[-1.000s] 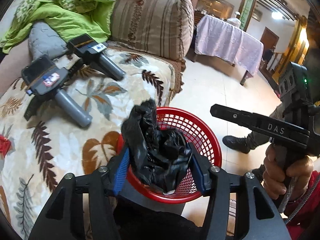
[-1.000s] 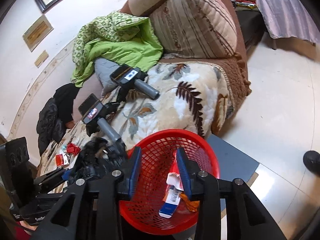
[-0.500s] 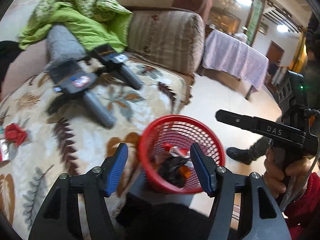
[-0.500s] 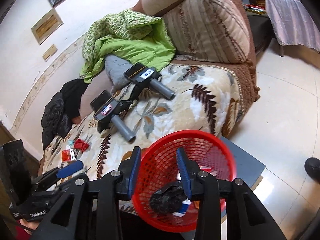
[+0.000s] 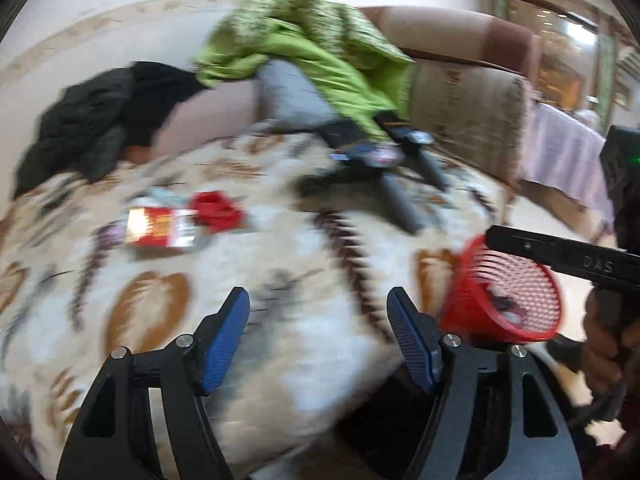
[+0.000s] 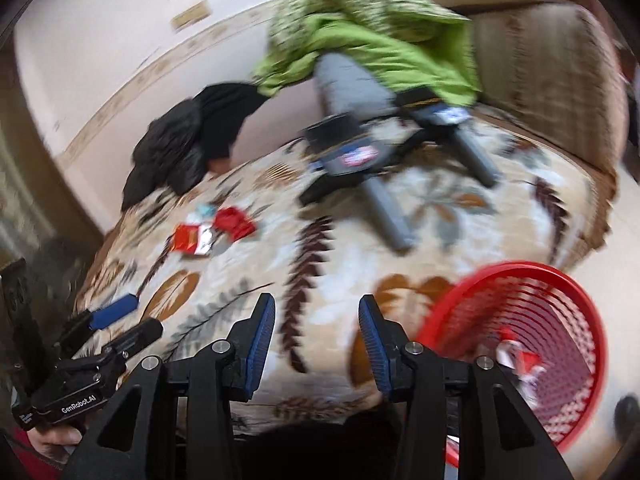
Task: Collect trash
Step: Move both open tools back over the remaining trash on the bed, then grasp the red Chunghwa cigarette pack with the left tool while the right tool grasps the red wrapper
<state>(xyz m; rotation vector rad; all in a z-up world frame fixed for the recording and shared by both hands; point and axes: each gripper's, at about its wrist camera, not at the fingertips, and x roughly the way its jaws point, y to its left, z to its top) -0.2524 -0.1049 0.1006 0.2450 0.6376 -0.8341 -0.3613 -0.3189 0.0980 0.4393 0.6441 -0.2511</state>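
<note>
Left wrist view: left gripper (image 5: pixel 318 336) has just been opening, jaws apart, nothing between the blue pads (image 5: pixel 225 340). It hangs over the floral sofa cover (image 5: pixel 312 360). Remaining trash sits well left of the red basket (image 5: pixel 508 300): a red-and-silver wrapper (image 5: pixel 162 227) with a crumpled red wrapper (image 5: pixel 216 210) touching its far-right corner. The basket stands at the cover's right edge, already partly filled. Frame is heavily smeared, so the wrappers' edges are hard to read.

Risk, as I judge it: the wrappers lie flat on soft fabric, so a pinch could grab the cover with them or slide off the foil. The two overlap, so lifting one could drag or flip the other.

Right wrist view: right gripper (image 6: pixel 316 336) has also just been opening, jaws apart and empty, pointing at the cover just left of the basket (image 6: pixel 532 344). Wrappers (image 6: pixel 192 240) are well left of the basket and further away, with a small pale-blue scrap (image 6: pixel 205 210) behind them; can't tell what it is. The left gripper (image 6: pixel 116 320) shows low on the left, between this one and the trash.

Risk: both grippers heading for the same pile could clash.

Clutter: two spare handheld grippers (image 6: pixel 360 168) lie beyond the basket, to its upper left, not on the direct path. Green blanket (image 6: pixel 360 28) and black jacket (image 6: pixel 192 136) sit behind, out of the way.
</note>
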